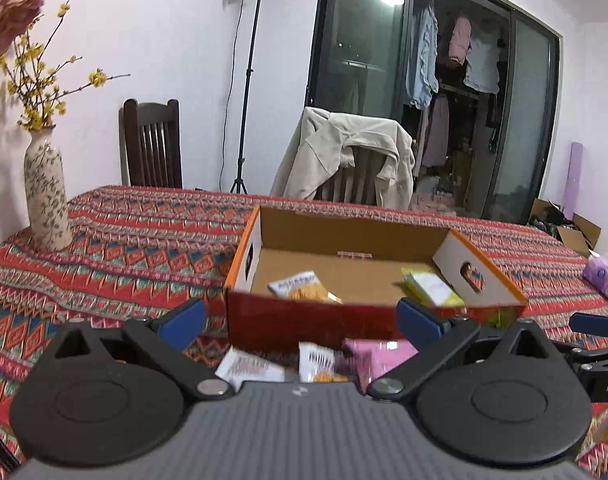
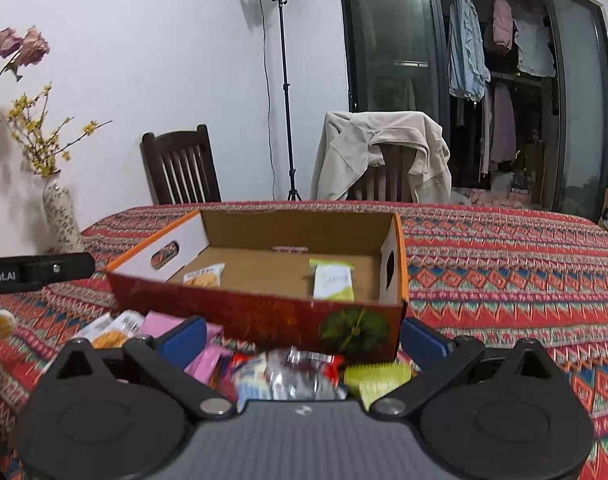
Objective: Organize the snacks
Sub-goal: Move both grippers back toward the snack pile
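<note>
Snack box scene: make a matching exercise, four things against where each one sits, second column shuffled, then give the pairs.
Things:
1. green and white packet
2. pink packet
3. vase
4. beige jacket

Places:
A. draped over a chair
B. inside the box
C. standing on the tablecloth, left of the box
D. on the tablecloth in front of the box

Pairs: 1-B, 2-D, 3-C, 4-A
</note>
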Tool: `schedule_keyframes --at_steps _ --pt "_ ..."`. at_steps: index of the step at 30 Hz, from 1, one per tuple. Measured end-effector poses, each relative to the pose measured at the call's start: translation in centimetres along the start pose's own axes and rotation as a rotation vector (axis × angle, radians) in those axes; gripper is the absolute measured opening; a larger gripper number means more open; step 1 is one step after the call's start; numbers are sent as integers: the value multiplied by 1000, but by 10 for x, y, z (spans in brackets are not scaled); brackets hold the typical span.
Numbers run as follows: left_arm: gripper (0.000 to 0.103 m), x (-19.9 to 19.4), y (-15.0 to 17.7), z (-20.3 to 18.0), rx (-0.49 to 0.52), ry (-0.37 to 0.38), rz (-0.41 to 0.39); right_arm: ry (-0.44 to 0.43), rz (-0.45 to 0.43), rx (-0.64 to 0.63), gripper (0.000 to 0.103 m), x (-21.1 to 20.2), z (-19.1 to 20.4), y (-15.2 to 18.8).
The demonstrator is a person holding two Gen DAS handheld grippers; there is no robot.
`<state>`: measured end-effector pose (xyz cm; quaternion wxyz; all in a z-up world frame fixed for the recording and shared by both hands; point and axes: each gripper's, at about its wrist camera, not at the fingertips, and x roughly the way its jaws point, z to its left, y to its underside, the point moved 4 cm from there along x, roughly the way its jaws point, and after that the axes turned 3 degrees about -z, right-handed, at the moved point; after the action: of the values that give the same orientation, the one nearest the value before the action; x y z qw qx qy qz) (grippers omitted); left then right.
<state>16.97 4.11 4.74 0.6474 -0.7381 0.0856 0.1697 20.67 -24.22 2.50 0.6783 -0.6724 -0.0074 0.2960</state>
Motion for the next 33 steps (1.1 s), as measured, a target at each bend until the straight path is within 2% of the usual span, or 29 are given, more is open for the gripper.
schedule_keyframes --at_steps 9,24,33 --pt "103 -12 24 9 -18 -2 47 8 42 6 103 -24 6 28" --pt "103 -29 40 14 -22 4 57 14 96 31 103 -33 11 54" --pt "103 -29 43 19 -33 -1 64 10 80 30 103 -20 14 43"
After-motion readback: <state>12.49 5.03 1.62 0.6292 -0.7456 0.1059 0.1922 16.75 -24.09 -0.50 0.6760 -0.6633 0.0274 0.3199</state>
